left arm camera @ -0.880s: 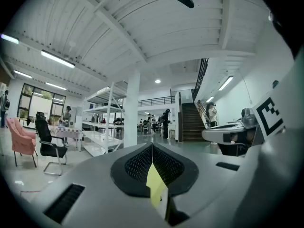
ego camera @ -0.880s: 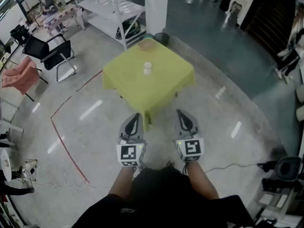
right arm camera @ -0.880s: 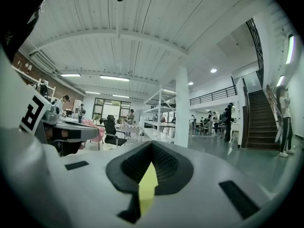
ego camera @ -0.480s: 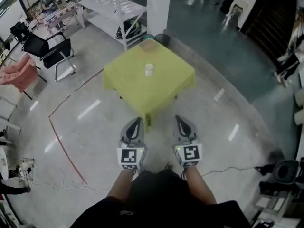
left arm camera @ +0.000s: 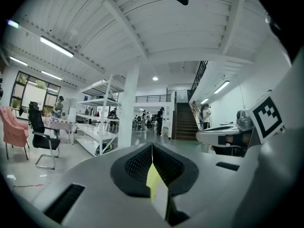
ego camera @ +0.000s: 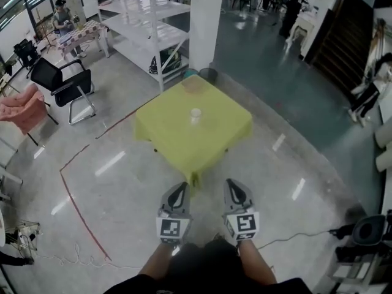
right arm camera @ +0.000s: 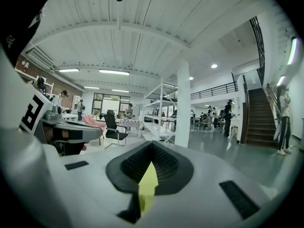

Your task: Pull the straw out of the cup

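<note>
Cup (ego camera: 195,115): small, pale, round-mouthed, upright near the middle of the table (ego camera: 177,143). It is too small in the head view to tell whether a straw stands in it, and the gripper bodies hide it in both gripper views. Table: square, draped in a smooth yellow-green cloth that hangs over the edges. A brownish rounded item (ego camera: 192,83) at its far corner is too faint to identify. Floor: polished grey, glossy with light reflections, crossed by a thin red line (ego camera: 73,188). Surroundings: white square pillar (ego camera: 205,23), white metal shelving (ego camera: 144,26), black chair (ego camera: 61,78), pink chair (ego camera: 24,106) cut off at the frame edge. Left gripper (ego camera: 179,190): grey moulded shell, black ribbed pads (left arm camera: 137,163), jaws closed tip to tip with nothing gripped. Only a yellow-green sliver shows through the slit behind the tips. Right gripper (ego camera: 236,187): same build, jaws likewise pressed together and empty, with the same sliver. Both sit side by side, low before the person, short of the table and well apart from the cup.
</note>
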Available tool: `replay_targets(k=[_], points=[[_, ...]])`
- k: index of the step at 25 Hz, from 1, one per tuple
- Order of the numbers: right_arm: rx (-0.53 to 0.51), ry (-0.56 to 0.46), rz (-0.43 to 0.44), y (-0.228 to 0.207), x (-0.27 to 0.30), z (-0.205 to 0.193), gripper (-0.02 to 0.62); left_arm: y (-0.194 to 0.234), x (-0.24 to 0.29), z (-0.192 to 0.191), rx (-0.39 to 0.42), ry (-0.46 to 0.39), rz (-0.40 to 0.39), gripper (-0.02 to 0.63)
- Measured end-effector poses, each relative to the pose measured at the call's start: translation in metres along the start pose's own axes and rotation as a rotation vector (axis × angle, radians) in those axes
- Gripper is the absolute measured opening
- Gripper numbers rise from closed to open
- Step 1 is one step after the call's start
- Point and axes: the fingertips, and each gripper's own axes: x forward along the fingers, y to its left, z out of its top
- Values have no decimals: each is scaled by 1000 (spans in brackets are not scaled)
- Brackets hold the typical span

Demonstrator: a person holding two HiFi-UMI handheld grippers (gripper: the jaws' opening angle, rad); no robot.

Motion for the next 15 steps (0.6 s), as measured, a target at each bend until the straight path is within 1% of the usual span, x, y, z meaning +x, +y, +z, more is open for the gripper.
replay_targets(k=[4,6,10,15], points=[[-26,34,11,16,9,-1,15,15,2,-6,-15,19,-16,46],[-37,46,21,18,15,0,15,17,8,-6,-17,21,-25,46],[-38,45,41,4,32,1,15,14,29,-7,-24,35,-24,46],[-53,38,87,-12,75,1,15,34,63,-8,-22,35,7,46]])
